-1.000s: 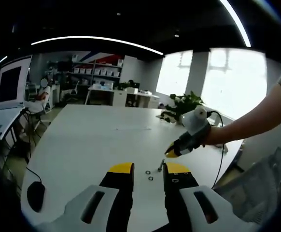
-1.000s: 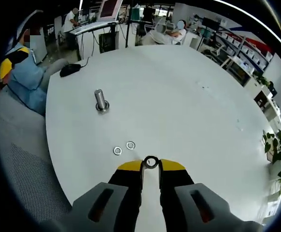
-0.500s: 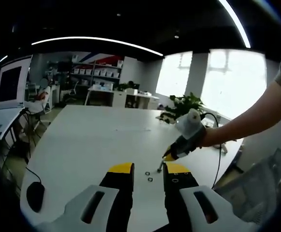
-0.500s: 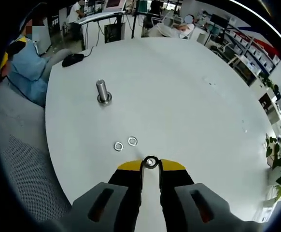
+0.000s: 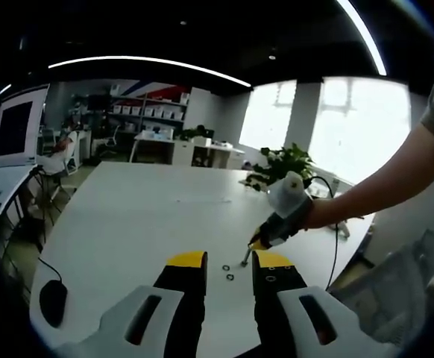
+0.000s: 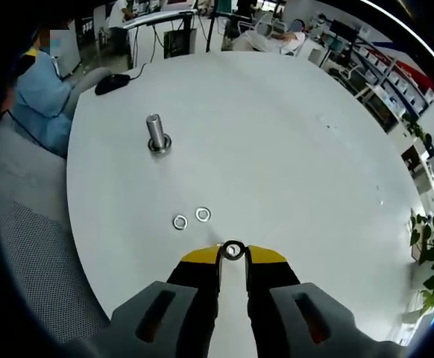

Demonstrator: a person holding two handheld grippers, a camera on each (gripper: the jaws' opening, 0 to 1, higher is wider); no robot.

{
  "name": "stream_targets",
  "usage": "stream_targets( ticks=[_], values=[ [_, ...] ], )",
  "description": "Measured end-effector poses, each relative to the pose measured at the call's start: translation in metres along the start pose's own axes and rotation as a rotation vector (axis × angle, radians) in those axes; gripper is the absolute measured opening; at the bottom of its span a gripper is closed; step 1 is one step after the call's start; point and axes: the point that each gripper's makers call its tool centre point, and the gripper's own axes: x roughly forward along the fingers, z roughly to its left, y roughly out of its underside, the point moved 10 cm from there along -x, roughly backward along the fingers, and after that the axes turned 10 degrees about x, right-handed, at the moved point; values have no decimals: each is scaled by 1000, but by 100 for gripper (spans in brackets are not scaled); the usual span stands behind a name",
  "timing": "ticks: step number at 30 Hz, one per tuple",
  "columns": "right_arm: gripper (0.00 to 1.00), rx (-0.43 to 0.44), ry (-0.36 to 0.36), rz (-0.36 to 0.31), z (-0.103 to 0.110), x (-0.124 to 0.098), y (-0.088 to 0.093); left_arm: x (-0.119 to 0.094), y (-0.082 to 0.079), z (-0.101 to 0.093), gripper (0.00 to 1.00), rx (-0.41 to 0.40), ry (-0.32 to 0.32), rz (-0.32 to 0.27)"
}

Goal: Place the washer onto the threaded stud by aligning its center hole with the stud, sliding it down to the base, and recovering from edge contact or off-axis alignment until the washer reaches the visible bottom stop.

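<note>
A grey threaded stud (image 6: 154, 131) stands upright on its flat base on the white table (image 6: 299, 142), to the upper left in the right gripper view. My right gripper (image 6: 233, 252) is shut on a steel washer (image 6: 233, 250) pinched between its yellow tips, well short of the stud. Two loose washers (image 6: 180, 222) (image 6: 203, 215) lie between them. In the left gripper view the stud (image 5: 244, 258) is small, just beyond my open left gripper (image 5: 228, 262), with the right gripper (image 5: 257, 242) hovering beside it in a person's hand (image 5: 314, 215).
A black mouse (image 6: 112, 83) lies at the table's far edge, and a seated person in blue (image 6: 30, 97) is beside it. Potted plants (image 5: 280, 160) stand past the table. Desks, shelves and monitors fill the room behind.
In the left gripper view the right gripper has drifted left and a little lower, closer to the stud. It still holds the washer. The left gripper has stayed put.
</note>
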Motion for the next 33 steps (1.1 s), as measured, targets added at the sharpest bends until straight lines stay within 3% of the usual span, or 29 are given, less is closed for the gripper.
stream_targets(
  ticks=[33],
  values=[
    [15,-4,-6,15,0,3,0,1,1,0,22,-13,8,6]
  ],
)
